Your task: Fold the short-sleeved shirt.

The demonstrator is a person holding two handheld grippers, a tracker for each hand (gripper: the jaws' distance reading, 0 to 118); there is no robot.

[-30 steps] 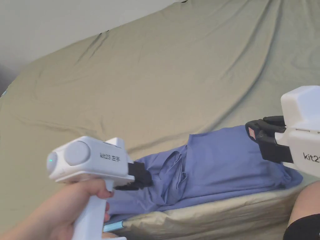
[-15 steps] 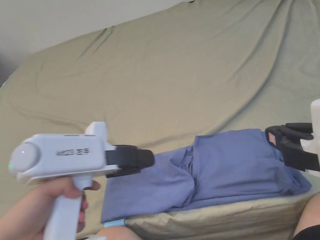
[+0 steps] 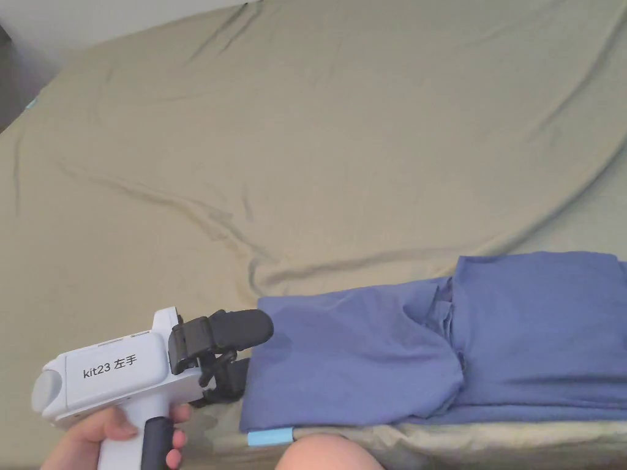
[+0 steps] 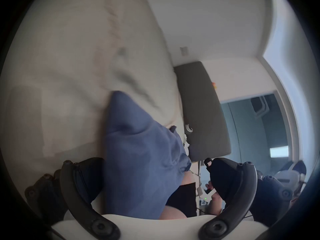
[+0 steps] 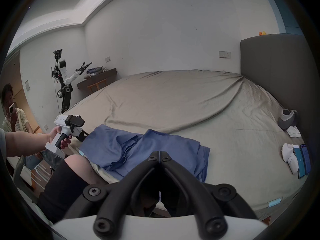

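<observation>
We saw the blue shirt (image 3: 441,343) folded along the olive bed's (image 3: 318,153) near edge, our left gripper (image 3: 242,352) spread apart at its left end, our right gripper (image 5: 159,154) closed on nothing.

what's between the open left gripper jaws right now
In the left gripper view, the blue short-sleeved shirt fills the gap between the left gripper's spread jaws, unclamped. In the head view the gripper sits at the shirt's left edge on the bed sheet.

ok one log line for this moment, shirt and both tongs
shirt: partly folded, near bed edge | left tongs: open at shirt's end | right tongs: shut, empty, off shirt
</observation>
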